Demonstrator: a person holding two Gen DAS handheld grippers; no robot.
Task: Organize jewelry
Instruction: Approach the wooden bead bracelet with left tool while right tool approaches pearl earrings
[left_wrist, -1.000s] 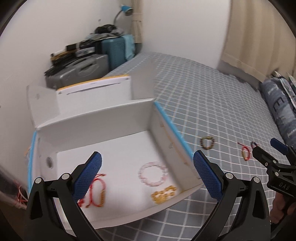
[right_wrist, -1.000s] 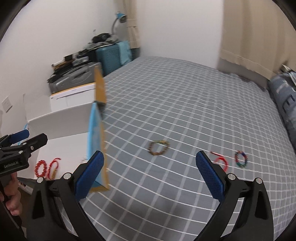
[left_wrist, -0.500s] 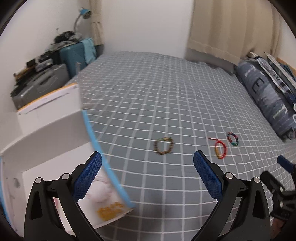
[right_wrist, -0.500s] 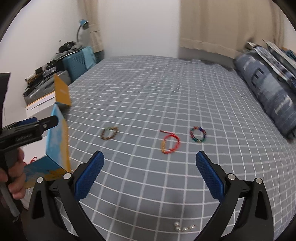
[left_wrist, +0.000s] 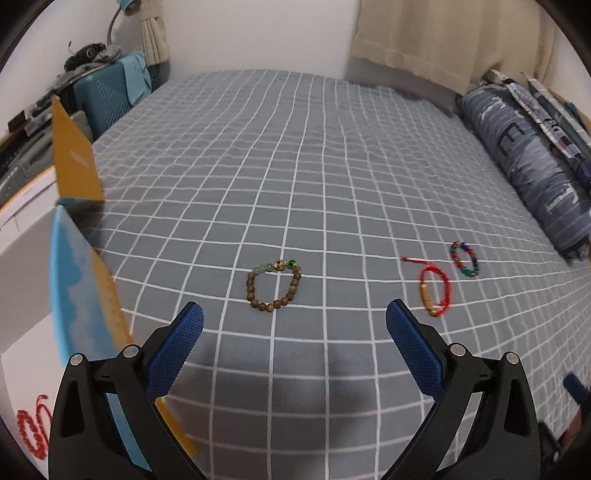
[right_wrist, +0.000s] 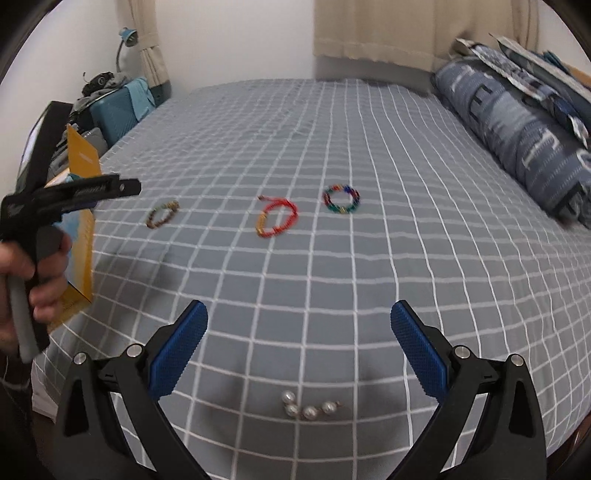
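The box (left_wrist: 74, 280) is running off the left wrist view's left edge, its inside mostly hidden behind the blue wall. The red bracelet (left_wrist: 31, 430) in it is being cut off by the fisheye rim. The pillow (right_wrist: 517, 122) is blurring toward the right edge.

The bead bracelet (left_wrist: 273, 286) is the landmark on the bed (left_wrist: 295, 155): the box (left_wrist: 79, 280) stands to its left at the bed's edge — the cord bracelet (left_wrist: 435, 291) lies to its right, the mixed-bead bracelet (left_wrist: 464, 259) farther right, the pillow (left_wrist: 532, 162) beyond that.
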